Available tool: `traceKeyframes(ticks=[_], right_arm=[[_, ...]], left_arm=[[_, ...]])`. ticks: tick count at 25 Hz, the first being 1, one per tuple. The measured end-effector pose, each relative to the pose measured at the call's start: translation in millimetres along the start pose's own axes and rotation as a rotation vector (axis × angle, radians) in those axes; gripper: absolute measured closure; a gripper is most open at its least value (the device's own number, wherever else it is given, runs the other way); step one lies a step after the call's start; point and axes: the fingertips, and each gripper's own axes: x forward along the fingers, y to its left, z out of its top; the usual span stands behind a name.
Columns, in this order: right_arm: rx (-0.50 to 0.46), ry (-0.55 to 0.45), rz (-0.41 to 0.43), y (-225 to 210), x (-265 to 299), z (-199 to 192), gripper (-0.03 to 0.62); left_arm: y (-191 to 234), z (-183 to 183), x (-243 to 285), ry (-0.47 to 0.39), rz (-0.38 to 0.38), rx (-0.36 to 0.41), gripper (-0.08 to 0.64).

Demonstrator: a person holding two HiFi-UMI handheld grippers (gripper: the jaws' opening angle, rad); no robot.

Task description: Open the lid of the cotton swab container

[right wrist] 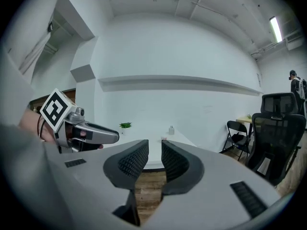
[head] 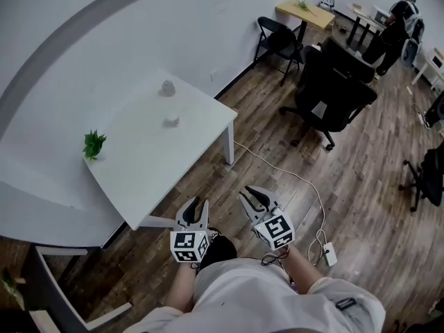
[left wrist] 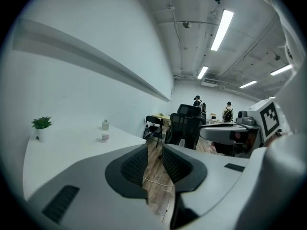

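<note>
A small clear container [head: 172, 121] stands on the white table [head: 194, 137], with a taller bottle-like container [head: 168, 87] behind it; I cannot tell which one holds the cotton swabs. Both show far off in the left gripper view, the small container [left wrist: 104, 137] in front of the taller one [left wrist: 105, 124], and faintly in the right gripper view [right wrist: 171, 130]. My left gripper [head: 198, 207] [left wrist: 154, 150] and right gripper [head: 251, 194] [right wrist: 155, 147] hang over the wooden floor, short of the table's near corner. Their jaws stand slightly apart, and nothing lies between them.
A potted green plant [head: 93, 144] sits at the table's left edge. A cable [head: 291, 175] with a power strip [head: 329, 254] lies on the floor. Black office chairs [head: 333, 92], a folding chair [head: 277, 40] and a wooden desk [head: 305, 12] stand to the right. People stand at the far right.
</note>
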Motion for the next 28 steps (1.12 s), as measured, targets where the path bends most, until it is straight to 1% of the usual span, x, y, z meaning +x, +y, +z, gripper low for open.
traceKeyframes(ticks=[4,7,10,14,17,19,22,28], right_arm=[[0.023,0.011,-0.029,-8.8,57.5,10.0,0.522],[0.038,0.014,-0.046,-16.6,97.9,13.7,0.522],[0.051,0.014,-0.054,-28.4,136.9,20.7,0.52],[0.051,0.042,-0.036,-45.7,181.3,26.5,0.52],[0.056,0.066,-0.011,-67.7,212.6,25.9,0.518],[0.042,0.074,0.03,-87.3,237.2,28.3,0.517],[0.018,0.071,0.104,-119.1,280.9,37.9,0.512],[-0.037,0.073,0.283,-175.4,363.7,71.8,0.509]], left_arm=[[49.1,10.6,42.1,0.042,-0.058,0.017,0.46],[80.2,27.0,73.7,0.036,-0.093,0.045,0.461],[111.7,39.0,104.9,0.038,-0.107,0.051,0.461],[146.0,44.6,140.2,0.058,-0.099,0.023,0.46],[163.5,43.0,166.1,0.083,-0.071,-0.006,0.46],[174.7,44.4,188.4,0.092,-0.037,-0.026,0.456],[197.0,51.7,222.1,0.107,0.031,-0.05,0.454],[234.2,80.2,275.9,0.139,0.175,-0.055,0.446]])
